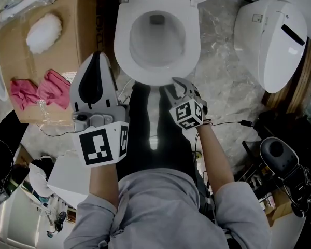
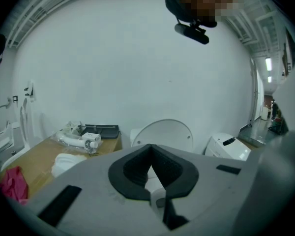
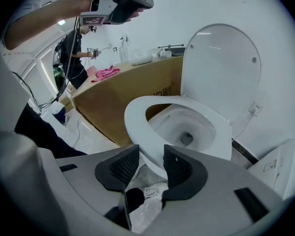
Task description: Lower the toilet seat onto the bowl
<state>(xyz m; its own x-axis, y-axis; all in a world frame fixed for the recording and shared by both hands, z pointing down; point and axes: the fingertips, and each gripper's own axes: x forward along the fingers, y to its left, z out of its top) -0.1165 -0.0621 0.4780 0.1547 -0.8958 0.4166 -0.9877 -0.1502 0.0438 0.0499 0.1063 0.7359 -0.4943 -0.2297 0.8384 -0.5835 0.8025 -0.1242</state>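
**Toilet seat and tongs, seen from the front of the bowl.** Your right tongs [image 3: 151,156] point steeply down at the front nose of the toilet seat [image 3: 137,127]. Their jaws stand wide apart, one pad to either side of that nose. No view shows the pads pressing on it, so read them as open around the rim and not clamped to it.

The seat's long axis runs straight away from these tongs, from the nose at the jaw tips back to the hinge under the upright lid [image 3: 221,68]. The ring appears to lie on the bowl [image 1: 158,35] or very close above it. Whether a gap is left at the front cannot be told.

Your left tongs [image 2: 150,149] are closed tip to tip on nothing. They sit up and to the left of the seat, well apart from it, and face the wall above the lid.

The right hand is clearly the nearer one. Any last settling of the seat would likely go straight down along the line those jaws already straddle. Keep the pads clear of the gap between ring and bowl.
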